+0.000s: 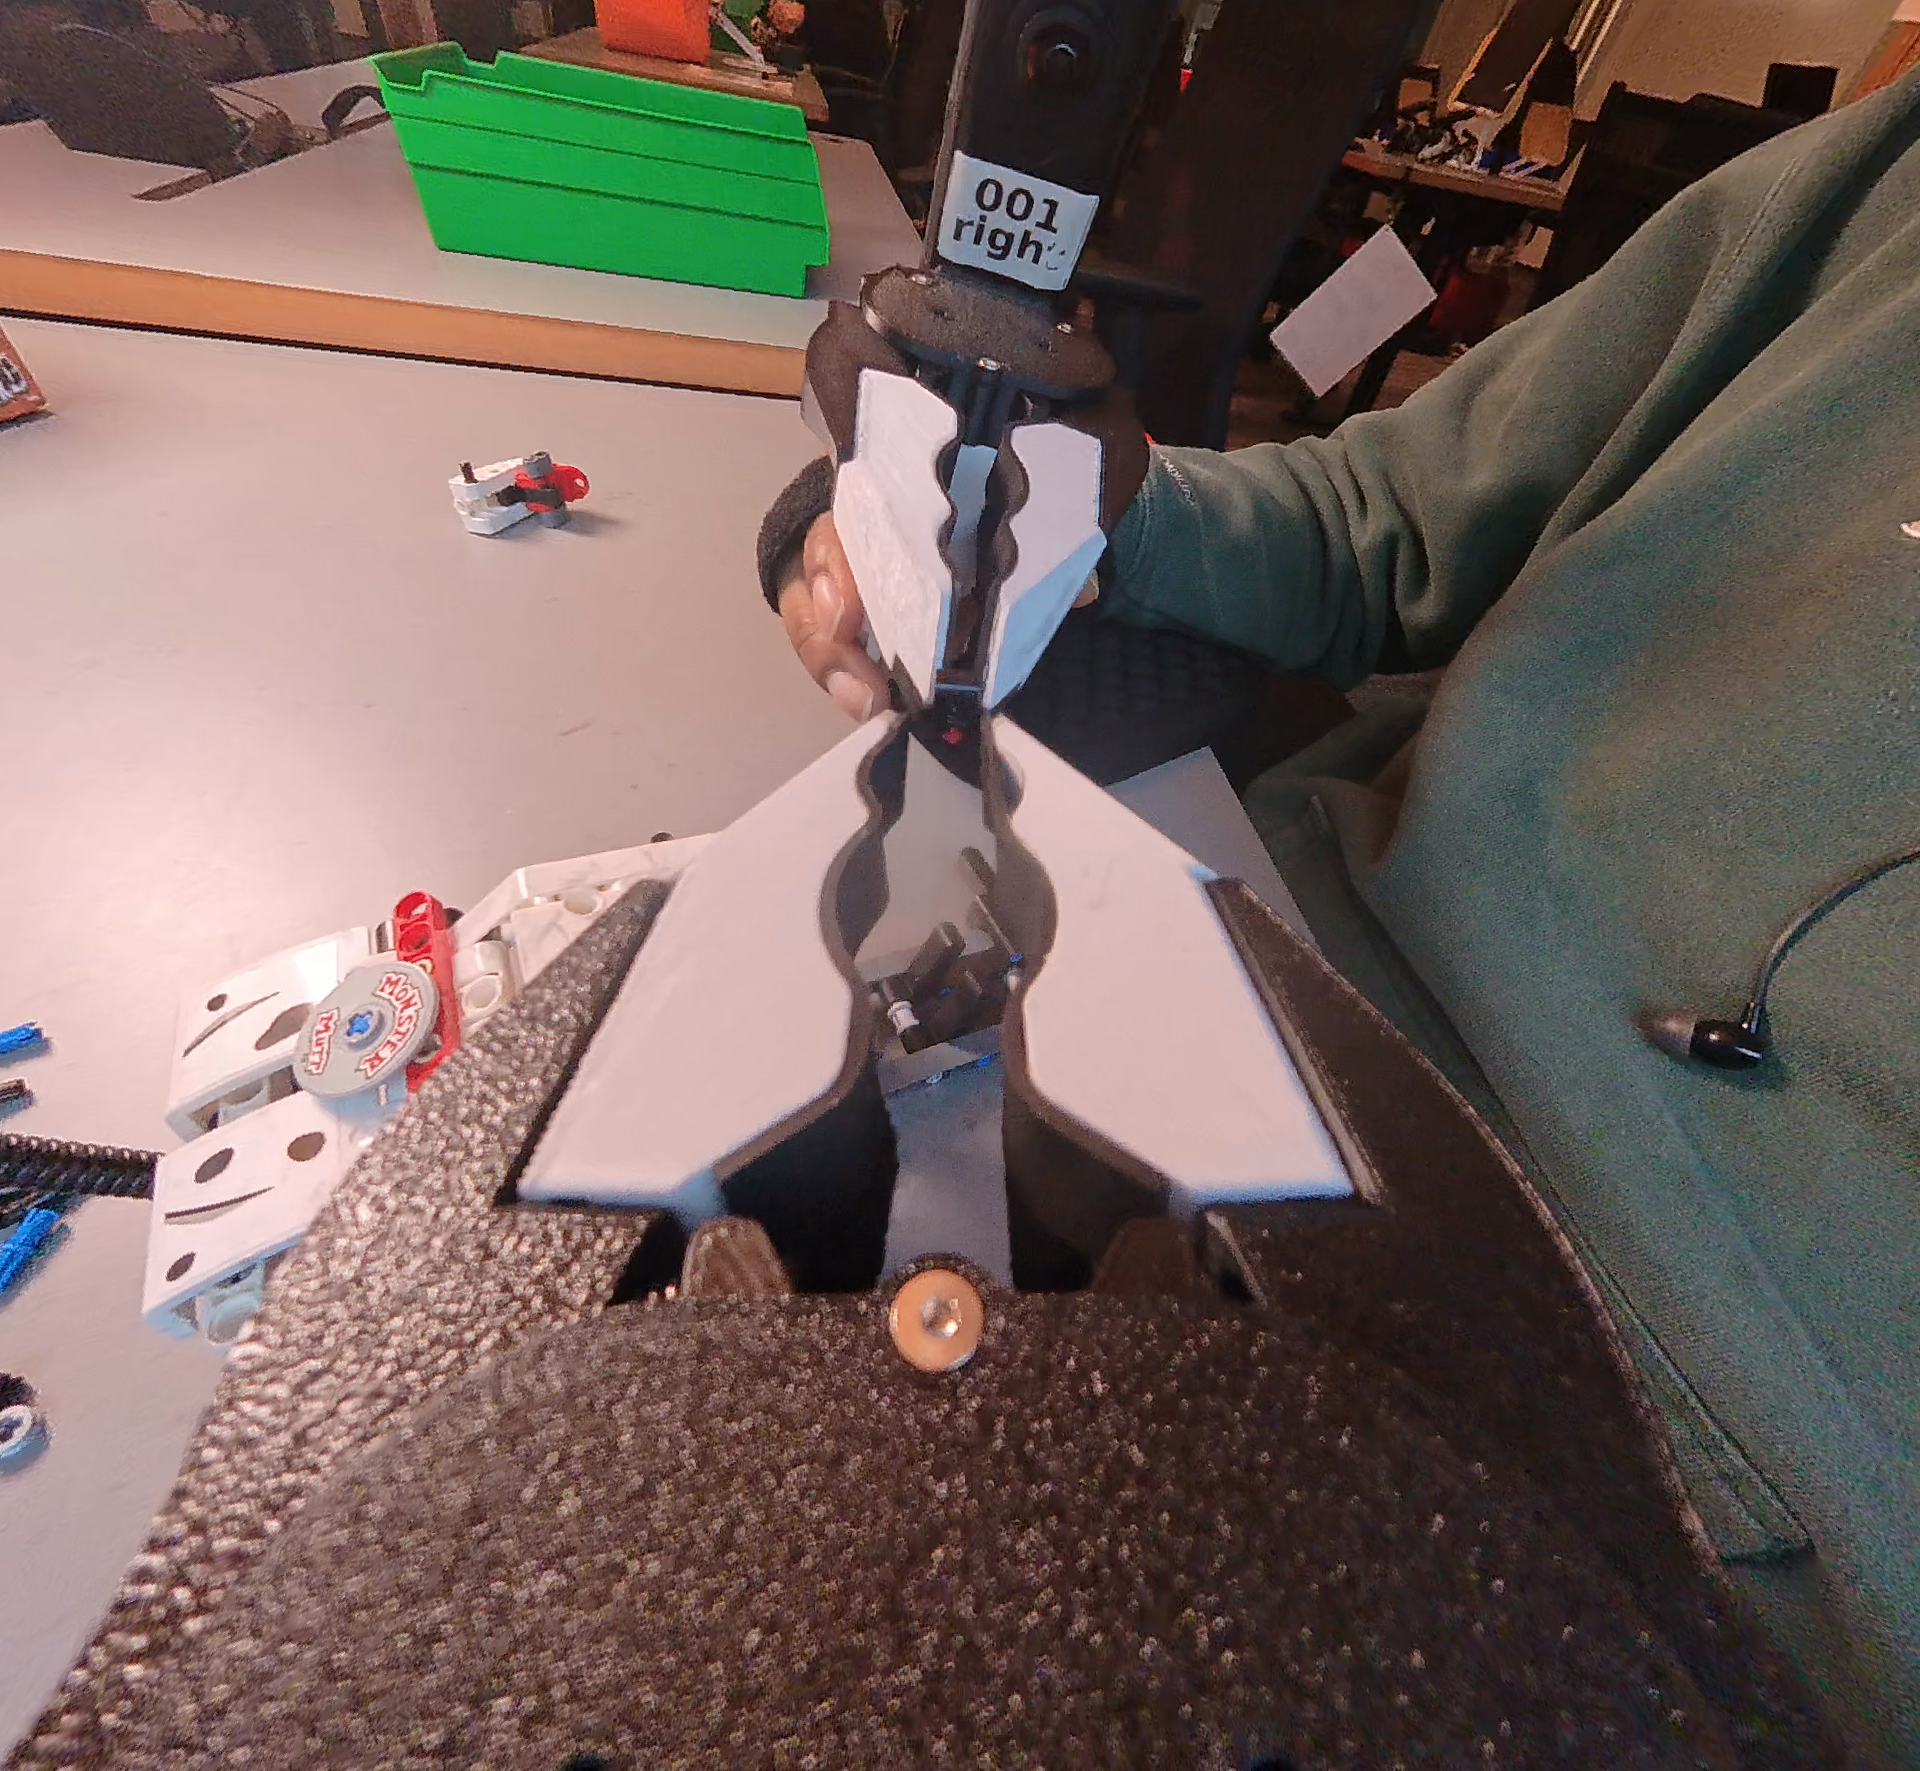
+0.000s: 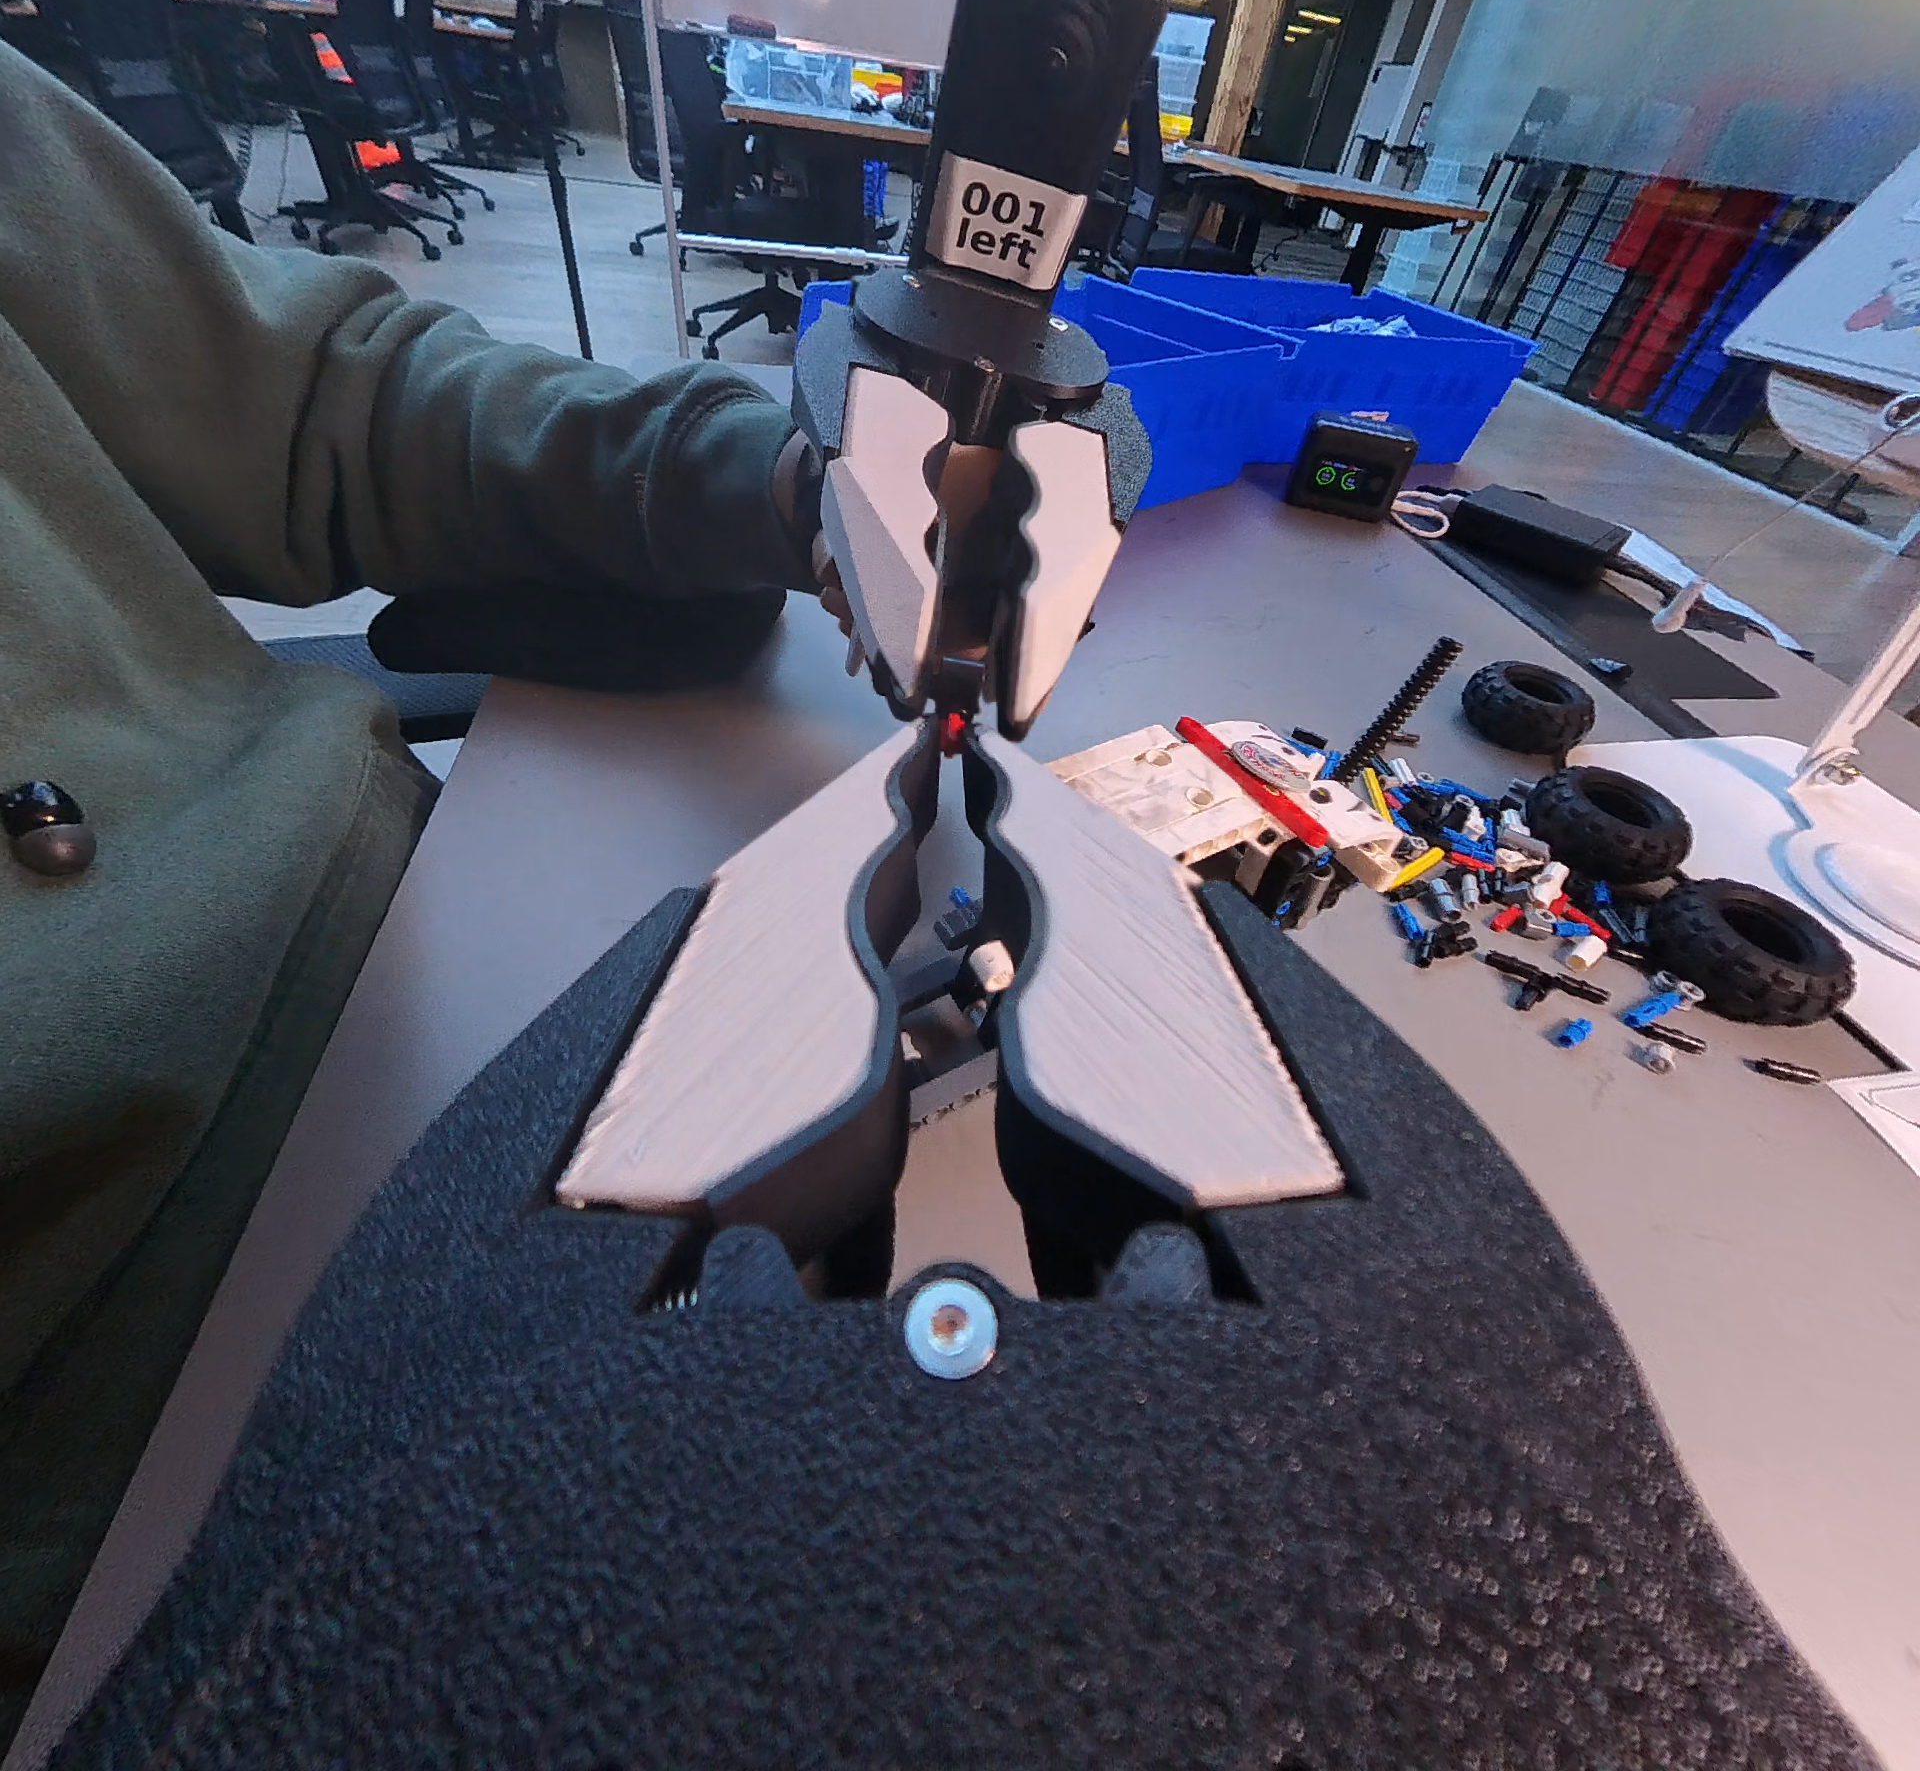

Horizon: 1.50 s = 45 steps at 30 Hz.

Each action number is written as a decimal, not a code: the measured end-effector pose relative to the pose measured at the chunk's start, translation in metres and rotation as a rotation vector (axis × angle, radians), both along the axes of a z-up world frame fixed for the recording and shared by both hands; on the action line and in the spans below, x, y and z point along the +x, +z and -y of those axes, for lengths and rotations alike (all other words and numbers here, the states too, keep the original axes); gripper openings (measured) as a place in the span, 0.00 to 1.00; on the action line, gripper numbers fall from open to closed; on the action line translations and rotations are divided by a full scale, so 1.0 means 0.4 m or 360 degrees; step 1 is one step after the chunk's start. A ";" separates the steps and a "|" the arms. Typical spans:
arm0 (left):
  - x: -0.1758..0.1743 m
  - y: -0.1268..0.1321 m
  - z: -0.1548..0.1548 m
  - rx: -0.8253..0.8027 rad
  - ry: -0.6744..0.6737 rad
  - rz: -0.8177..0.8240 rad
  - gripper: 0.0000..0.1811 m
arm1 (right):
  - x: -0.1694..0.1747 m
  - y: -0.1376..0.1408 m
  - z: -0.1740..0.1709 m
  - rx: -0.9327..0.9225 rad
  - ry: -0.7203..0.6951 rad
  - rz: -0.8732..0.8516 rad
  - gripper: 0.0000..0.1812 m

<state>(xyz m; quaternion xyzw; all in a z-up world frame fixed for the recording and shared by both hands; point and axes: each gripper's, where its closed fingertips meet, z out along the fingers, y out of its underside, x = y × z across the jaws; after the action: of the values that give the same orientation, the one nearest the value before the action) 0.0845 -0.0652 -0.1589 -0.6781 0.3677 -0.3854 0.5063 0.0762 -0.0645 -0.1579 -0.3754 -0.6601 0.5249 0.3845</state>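
**Both grippers nose to nose on one tiny piece**

The left gripper [image 1: 943, 734] is squeezed almost fully closed, with only its very tips pinching a little black-and-red piece [image 1: 953, 715]. The right gripper [image 2: 948, 734] comes at it head-on from the other side, just as closed, nipping the same bit. I honestly can't tell whether that's one part or two plugged together. It hangs in the air above the table [image 1: 312, 630], up and to the person's side of the white truck body [image 2: 1247, 786], touching nothing but the fingertips.

My take is that a grip this thin will let the piece twist easily. I'd keep both tools in one straight line and hold the squeeze steady, no wiggling.

Behind the right gripper you can see the hand [image 1: 831, 599] wrapped round its handle, in a green sleeve.

Everything else, going outward from the truck body:
- a heap of small blue, black and yellow parts [image 2: 1475, 880] lies right against it
- three knobbly tyres [image 2: 1605, 822] sit just past that heap
- a small white-and-red assembly [image 1: 514, 495] sits alone, well apart from it
- a stack of green trays [image 1: 613, 163] stands far beyond it on the next table
- a blue bin [image 2: 1299, 360] and a little black box with a lit screen [image 2: 1351, 464] stand off behind it
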 end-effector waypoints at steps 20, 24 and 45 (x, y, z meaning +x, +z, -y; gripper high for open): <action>0.006 0.053 0.014 0.0140 -0.0077 -0.0112 0.03 | 0.007 0.059 0.005 -0.0019 0.0082 -0.0085 0.00; -0.004 0.060 0.010 0.0167 -0.0052 -0.0118 0.03 | -0.002 0.066 0.000 -0.0021 0.0080 -0.0075 0.00; -0.147 0.117 -0.007 0.0194 0.0179 0.0041 0.03 | -0.057 0.100 -0.056 0.0194 -0.0129 -0.0127 0.13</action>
<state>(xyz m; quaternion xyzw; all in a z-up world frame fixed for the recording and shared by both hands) 0.0258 -0.0623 -0.1119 -0.6606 0.3454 -0.3419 0.5722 0.0534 -0.0419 -0.1180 -0.3565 -0.6593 0.4823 0.4535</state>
